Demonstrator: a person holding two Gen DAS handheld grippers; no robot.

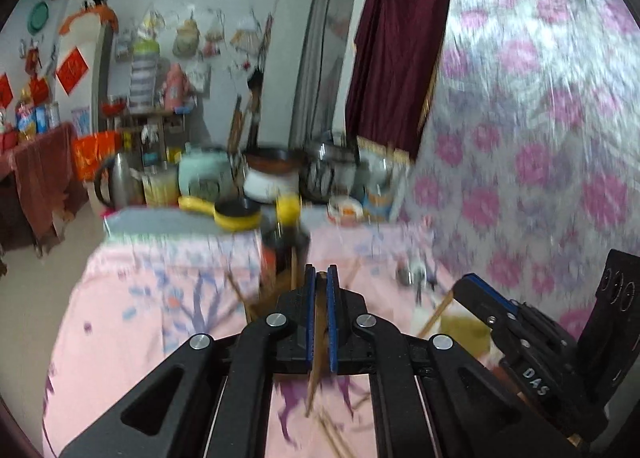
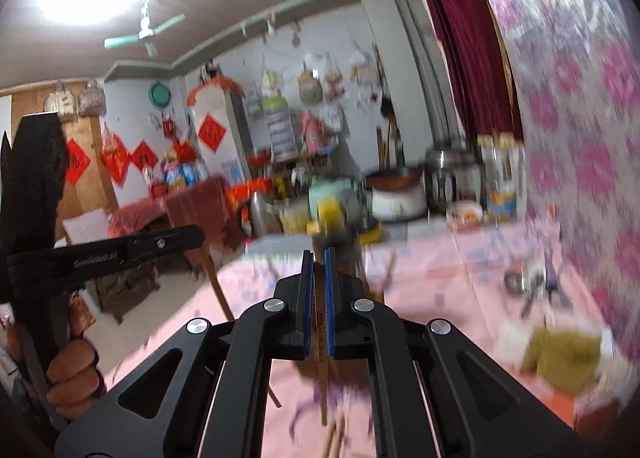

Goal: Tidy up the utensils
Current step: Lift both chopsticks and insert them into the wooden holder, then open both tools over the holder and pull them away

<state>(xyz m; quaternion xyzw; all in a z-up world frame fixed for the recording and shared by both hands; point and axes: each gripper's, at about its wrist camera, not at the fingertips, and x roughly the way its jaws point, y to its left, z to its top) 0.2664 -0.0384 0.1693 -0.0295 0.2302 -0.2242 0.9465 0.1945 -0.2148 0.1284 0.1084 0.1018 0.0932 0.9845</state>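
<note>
In the left wrist view my left gripper (image 1: 320,274) is shut on a dark brown chopstick (image 1: 316,342) that hangs down between the blue pads. In the right wrist view my right gripper (image 2: 319,258) is shut on a pale wooden chopstick (image 2: 322,370). Both are raised above the pink tablecloth (image 1: 160,298). The right gripper (image 1: 460,288) also shows at the right of the left view. Loose chopsticks (image 1: 332,434) lie on the cloth below. A dark bottle with a yellow cap (image 1: 286,242) stands just ahead, with chopsticks beside it.
Small metal utensils (image 1: 412,274) and an olive-green cloth (image 2: 560,354) lie on the right of the table. A yellow pan (image 1: 236,214), a kettle (image 1: 116,182) and cooking pots (image 2: 400,194) crowd the far end. A flowered wall covering (image 1: 540,138) runs along the right. A hand (image 2: 72,374) holds the other tool.
</note>
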